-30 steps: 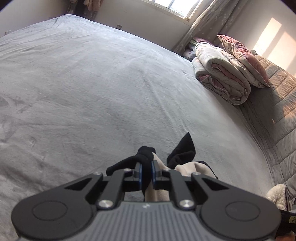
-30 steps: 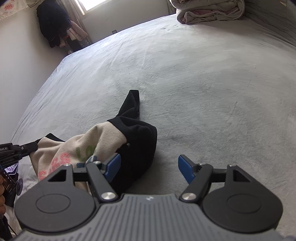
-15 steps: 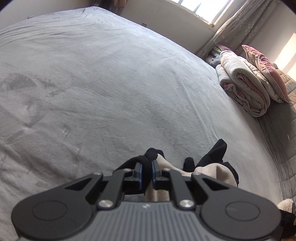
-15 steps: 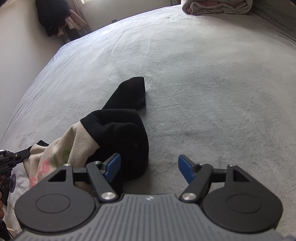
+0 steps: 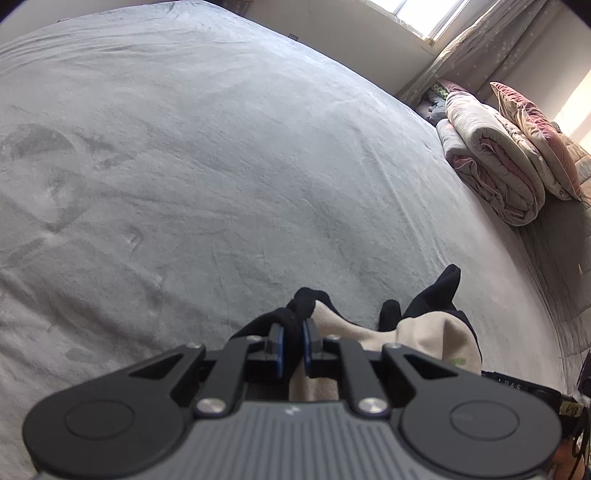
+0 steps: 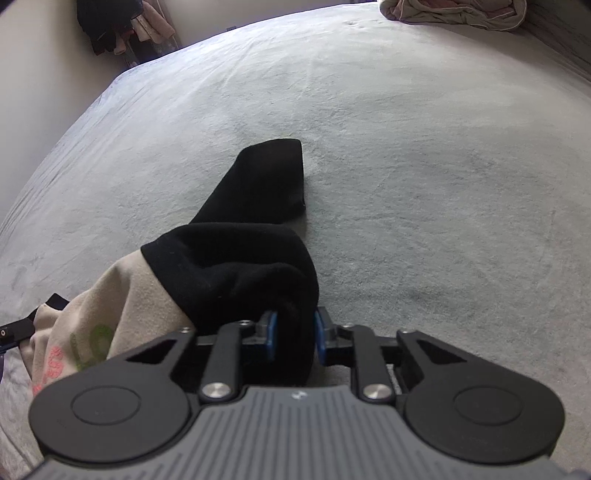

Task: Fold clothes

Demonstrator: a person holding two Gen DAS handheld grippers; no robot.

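Note:
A beige sweatshirt with black sleeves and coloured lettering (image 6: 110, 306) lies bunched at the near edge of the grey bed. My left gripper (image 5: 290, 339) is shut on its black edge, and the beige body (image 5: 436, 332) trails to the right. My right gripper (image 6: 294, 336) is shut on the black sleeve fabric (image 6: 236, 266). One black sleeve (image 6: 269, 177) stretches away across the blanket. The left gripper's tip (image 6: 14, 330) shows at the right wrist view's left edge.
The grey blanket (image 5: 221, 166) covers the whole bed. A folded quilt (image 5: 491, 162) and a pink pillow (image 5: 535, 136) lie at the head end. Dark clothes (image 6: 110, 26) hang in the far corner by the wall.
My right gripper was open beside the black sleeve and has now closed on it. The sweatshirt has been dragged further onto the bed, the sleeve stretching out. My left gripper stays shut.

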